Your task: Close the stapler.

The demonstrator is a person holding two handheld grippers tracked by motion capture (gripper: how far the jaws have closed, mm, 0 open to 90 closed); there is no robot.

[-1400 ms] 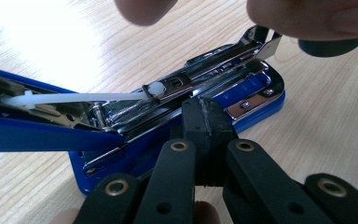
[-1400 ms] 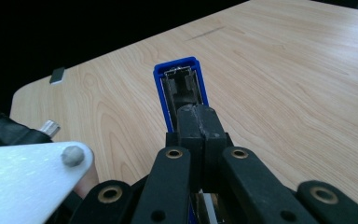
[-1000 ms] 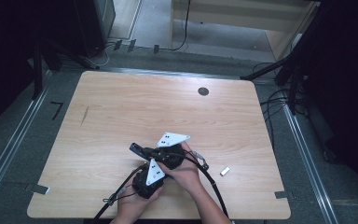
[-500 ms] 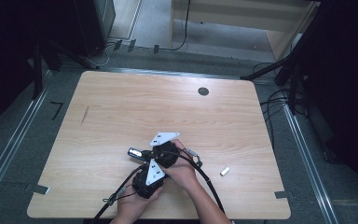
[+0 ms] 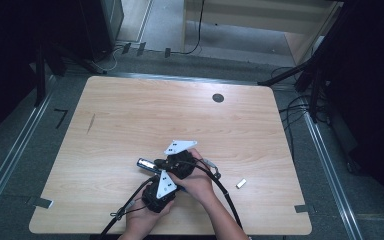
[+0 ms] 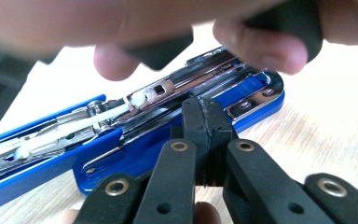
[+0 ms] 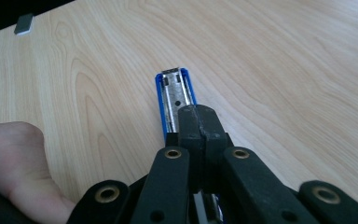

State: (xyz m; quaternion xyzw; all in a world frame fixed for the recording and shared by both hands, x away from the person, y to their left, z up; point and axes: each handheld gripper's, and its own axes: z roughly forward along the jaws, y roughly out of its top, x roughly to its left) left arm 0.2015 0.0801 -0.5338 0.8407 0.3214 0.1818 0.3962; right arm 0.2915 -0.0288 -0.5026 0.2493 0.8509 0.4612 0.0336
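**A:** So we've got both grippers bunched up low in the middle of the high view, the left gripper (image 5: pixel 156 192) just under the right gripper (image 5: pixel 180 162). Where's the blue stapler (image 6: pixel 135 135)?

**B:** We see it lying open on the wooden table (image 5: pixel 130 125), stretching from lower left to upper right in the left gripper view, right behind the jaw tips. In the right gripper view its metal end (image 7: pixel 175 91) pokes up past the jaws, mid-frame.

**A:** Jaws?

**B:** Both pairs pressed together, nothing between them. Also, we spot a small white piece (image 5: pixel 240 184) off to the right.
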